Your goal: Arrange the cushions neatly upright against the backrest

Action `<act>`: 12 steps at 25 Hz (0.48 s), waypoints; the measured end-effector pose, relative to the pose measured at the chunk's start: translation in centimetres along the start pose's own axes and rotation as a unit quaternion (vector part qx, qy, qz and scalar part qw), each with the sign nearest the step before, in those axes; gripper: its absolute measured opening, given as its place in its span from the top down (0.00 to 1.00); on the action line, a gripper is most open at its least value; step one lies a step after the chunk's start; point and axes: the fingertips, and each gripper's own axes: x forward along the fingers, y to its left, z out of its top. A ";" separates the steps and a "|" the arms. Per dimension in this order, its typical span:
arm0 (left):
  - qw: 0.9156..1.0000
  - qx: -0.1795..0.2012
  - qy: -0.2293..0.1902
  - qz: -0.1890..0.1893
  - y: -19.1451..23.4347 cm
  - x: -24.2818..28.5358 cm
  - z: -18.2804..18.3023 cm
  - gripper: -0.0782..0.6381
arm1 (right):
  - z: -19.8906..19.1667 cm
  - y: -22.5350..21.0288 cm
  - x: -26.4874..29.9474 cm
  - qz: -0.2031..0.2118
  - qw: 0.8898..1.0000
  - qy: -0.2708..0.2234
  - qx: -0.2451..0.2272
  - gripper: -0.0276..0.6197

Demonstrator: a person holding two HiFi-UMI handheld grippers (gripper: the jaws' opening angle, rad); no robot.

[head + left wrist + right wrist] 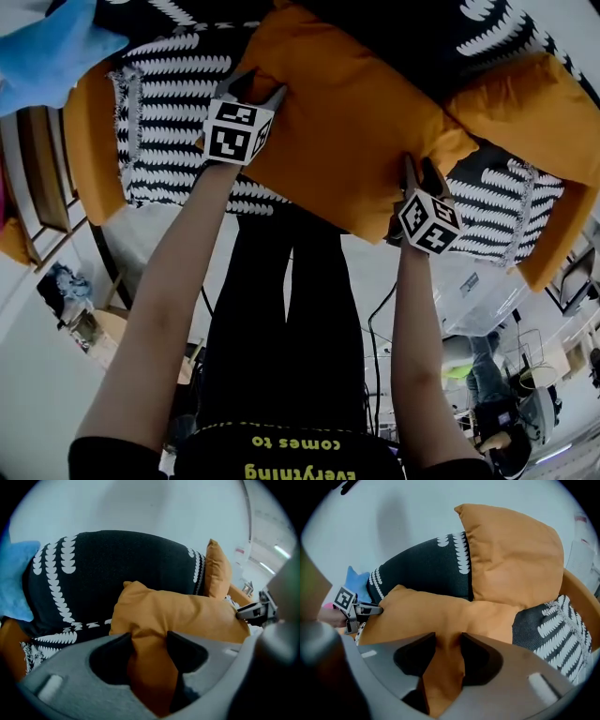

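An orange cushion (347,122) lies on the sofa's patterned seat (159,112), in front of a black cushion with white leaf print (117,564). My left gripper (251,89) is shut on a fold of the orange cushion's (187,616) left edge; in the left gripper view the fabric is squeezed between the jaws of that gripper (149,639). My right gripper (419,173) pinches the near right edge of the same cushion (440,613), the cloth bunched between the jaws of the right gripper (449,639). A second orange cushion (511,555) stands upright against the backrest at the right.
A blue cushion (47,52) sits at the sofa's left end, beside the orange armrest (94,141). The black leaf-print cushion (426,569) leans on the backrest behind the held one. Wooden furniture (42,169) stands at the left, and another person (497,394) at the lower right.
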 end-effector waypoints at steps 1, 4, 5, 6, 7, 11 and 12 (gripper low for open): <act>1.000 0.002 0.001 0.003 -0.1 0.1 0.0 0.57 | 0.1 -0.3 0.0 -0.001 1.000 -0.004 0.004 0.71; 1.000 -0.008 -0.010 0.013 0.2 -0.4 0.3 0.73 | 0.5 -0.9 -0.4 0.006 1.000 -0.014 0.020 0.91; 1.000 -0.012 -0.017 0.016 0.5 -0.9 0.5 0.79 | 0.6 -0.8 -0.6 0.008 1.000 -0.014 0.022 0.92; 1.000 -0.013 -0.022 0.017 0.7 -1.5 0.5 0.84 | 0.6 -0.5 -0.9 0.011 1.000 -0.013 0.022 0.92; 1.000 -0.008 -0.025 0.017 1.0 -2.2 0.3 0.86 | 0.4 0.0 -1.3 0.012 1.000 -0.013 0.022 0.93; 0.999 0.014 -0.028 0.019 2.2 -5.6 -0.8 0.88 | -0.1 3.0 -3.9 0.013 0.999 -0.028 0.023 0.93; 0.999 0.017 -0.031 0.019 2.4 -6.3 -0.7 0.88 | 0.2 3.6 -4.5 0.014 0.999 -0.034 0.028 0.93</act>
